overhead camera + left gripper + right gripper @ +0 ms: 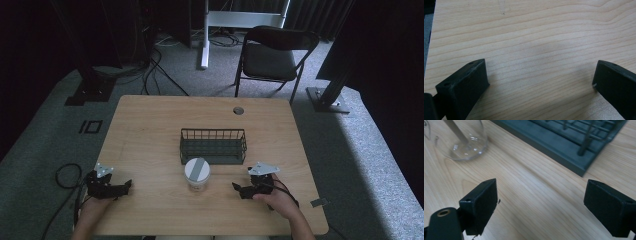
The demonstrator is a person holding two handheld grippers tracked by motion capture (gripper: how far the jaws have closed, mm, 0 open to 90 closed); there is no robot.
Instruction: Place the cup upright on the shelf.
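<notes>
Work is looking barely begun: the clear glass jar with the white-and-grey lid [197, 174] is standing upright and untouched on the light wood-grain table [150, 130], just in front of the dark green wire basket [213, 145] and between the two tools. Nothing is lying inside the basket as far as the high view is showing, so any lifting, opening or placing of the jar seems to be waiting ahead. The right hand-held gripper [243, 190] is resting low over the table near the jar, its black jaws spread wide and gripping nothing; in the right gripper view the jar's glass base [464, 145] is sitting beyond the left jaw and the basket's solid dark base [564, 147] is running across the top. The left hand-held gripper [120, 188] is lying well apart from the jar toward the table's left edge, jaws likewise gaping over bare wood. Around the table, grey carpet [360, 150] is covering the floor, a black folding chair [272, 55] is standing beyond the far edge, cables are trailing across the carpet, and dark curtains are closing in the dim room
</notes>
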